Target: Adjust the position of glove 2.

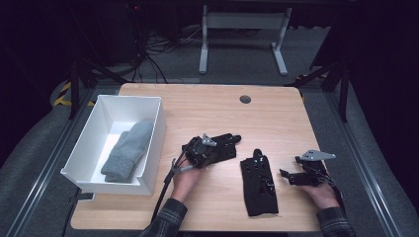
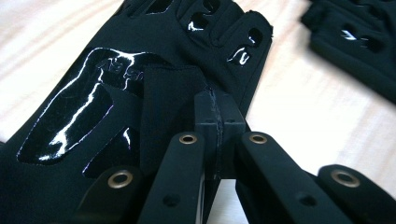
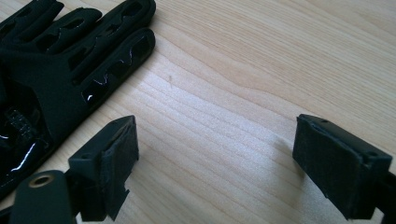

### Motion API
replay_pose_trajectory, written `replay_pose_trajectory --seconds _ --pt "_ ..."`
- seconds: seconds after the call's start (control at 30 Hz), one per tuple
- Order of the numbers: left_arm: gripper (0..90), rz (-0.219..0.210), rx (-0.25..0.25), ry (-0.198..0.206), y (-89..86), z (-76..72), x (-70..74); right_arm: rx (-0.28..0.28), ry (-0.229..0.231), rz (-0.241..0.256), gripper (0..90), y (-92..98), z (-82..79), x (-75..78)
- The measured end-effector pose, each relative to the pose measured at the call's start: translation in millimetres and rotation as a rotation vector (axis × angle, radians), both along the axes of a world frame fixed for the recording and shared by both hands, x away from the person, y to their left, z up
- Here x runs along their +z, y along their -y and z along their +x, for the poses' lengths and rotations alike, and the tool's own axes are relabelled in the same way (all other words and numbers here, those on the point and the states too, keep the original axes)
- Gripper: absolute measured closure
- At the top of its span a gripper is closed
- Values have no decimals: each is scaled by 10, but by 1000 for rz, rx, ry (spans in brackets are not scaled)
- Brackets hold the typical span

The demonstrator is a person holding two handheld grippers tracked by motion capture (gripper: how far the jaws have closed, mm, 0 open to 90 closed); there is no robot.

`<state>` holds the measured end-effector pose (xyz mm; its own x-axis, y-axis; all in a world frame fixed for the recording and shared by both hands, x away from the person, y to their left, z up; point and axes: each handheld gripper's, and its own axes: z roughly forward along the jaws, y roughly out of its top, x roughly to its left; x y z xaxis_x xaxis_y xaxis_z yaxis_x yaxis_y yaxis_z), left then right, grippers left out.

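The left tool (image 2: 218, 122) is pinching the edge of a black glove (image 2: 140, 74) lying on the desk (image 1: 276, 113). The right tool (image 3: 215, 163) is sitting wide open, holding nothing. A second black glove (image 3: 70, 51) is lying just beside its left jaw.

Two black gloves (image 1: 259, 181), one grey sock (image 1: 127, 149), one white bin (image 1: 148, 106).

Light wooden counter (image 1: 276, 111) with rounded corners. On it lie a white box (image 1: 154, 143) at left and two black gloves (image 1: 259, 182) near the front.
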<state>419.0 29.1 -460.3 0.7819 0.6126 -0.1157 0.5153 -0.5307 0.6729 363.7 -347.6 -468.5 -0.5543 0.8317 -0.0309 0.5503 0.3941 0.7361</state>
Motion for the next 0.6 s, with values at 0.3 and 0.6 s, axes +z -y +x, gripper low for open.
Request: replay_pose_trajectory --seconds 0.3,0.6 --pt "899 -24 -15 -17 53 -112 21 0 0 0 147 0 0 0" --pt "899 3 49 31 -164 120 269 -1 0 2 146 -2 0 0"
